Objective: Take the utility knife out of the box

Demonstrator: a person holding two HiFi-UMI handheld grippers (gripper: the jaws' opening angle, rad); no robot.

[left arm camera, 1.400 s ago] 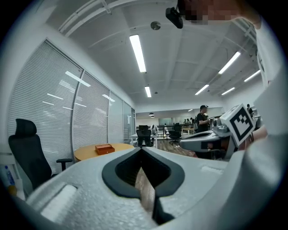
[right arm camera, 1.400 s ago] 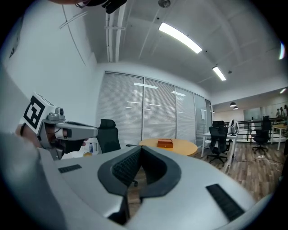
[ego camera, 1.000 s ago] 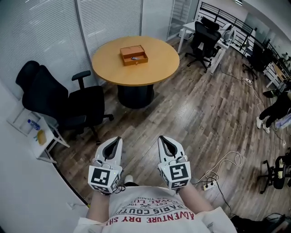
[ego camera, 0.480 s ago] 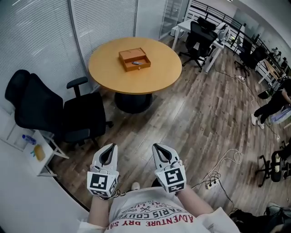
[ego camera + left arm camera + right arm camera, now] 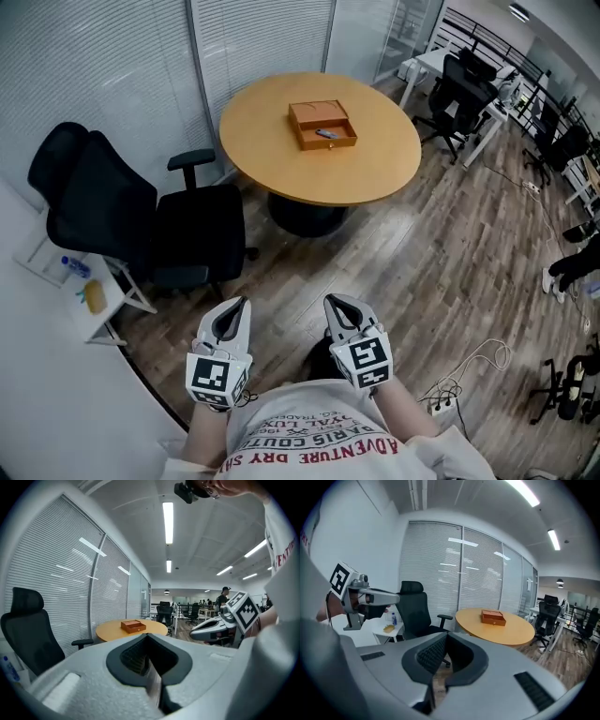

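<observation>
An open wooden box (image 5: 322, 125) sits on the round wooden table (image 5: 375, 159) far ahead of me. A small grey utility knife (image 5: 325, 134) lies inside it. The box also shows in the left gripper view (image 5: 133, 626) and the right gripper view (image 5: 493, 617). My left gripper (image 5: 234, 310) and right gripper (image 5: 339, 307) hang close to my body above the floor, far from the table. Both are shut with nothing between their jaws. The right gripper (image 5: 199, 633) is seen from the left gripper view, and the left gripper (image 5: 392, 597) from the right one.
A black office chair (image 5: 141, 220) stands left of the table, between me and it. A small white side table (image 5: 84, 291) with a bottle is at the far left by the blinds. Desks and chairs (image 5: 469, 89) fill the far right. Cables (image 5: 464, 370) lie on the wooden floor.
The table and box have shifted right in the head view and look slightly nearer. Both grippers stay shut and side by side near my body.
</observation>
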